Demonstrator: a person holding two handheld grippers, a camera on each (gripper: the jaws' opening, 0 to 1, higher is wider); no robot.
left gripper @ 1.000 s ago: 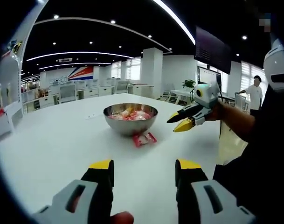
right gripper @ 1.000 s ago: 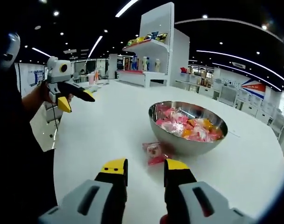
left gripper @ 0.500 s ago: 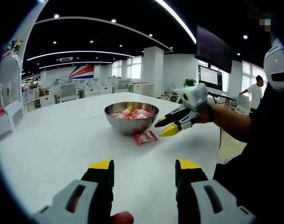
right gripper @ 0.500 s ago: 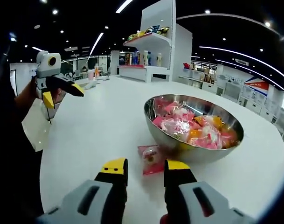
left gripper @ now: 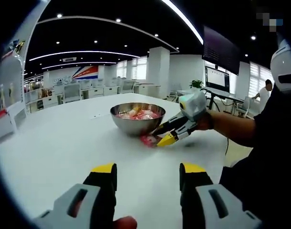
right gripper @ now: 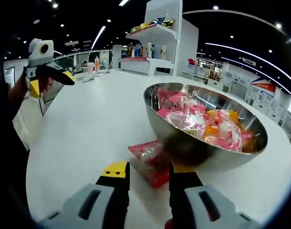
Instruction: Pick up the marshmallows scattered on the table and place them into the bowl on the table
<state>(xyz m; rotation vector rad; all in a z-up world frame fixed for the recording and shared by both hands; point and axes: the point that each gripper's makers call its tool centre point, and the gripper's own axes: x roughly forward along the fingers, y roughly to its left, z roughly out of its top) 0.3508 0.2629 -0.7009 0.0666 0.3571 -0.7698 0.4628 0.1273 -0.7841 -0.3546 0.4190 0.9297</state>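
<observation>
The left gripper (left gripper: pixel 147 174) hovers back over the bare table (left gripper: pixel 54 143), its jaws spread and holding nothing. The bowl (right gripper: pixel 207 131) is already heaped with marshmallows (right gripper: pixel 202 121). One pink packet (right gripper: pixel 150 160) lies against its base, between the right gripper's (right gripper: pixel 147 171) parted jaws, so little seems left.

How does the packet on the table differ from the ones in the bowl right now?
The loose marshmallow packet lies flat on the white table beside the steel bowl, at the right gripper; the bowl's packets sit heaped inside. It is pink-red; they include orange ones. All are clear-wrapped.
</observation>
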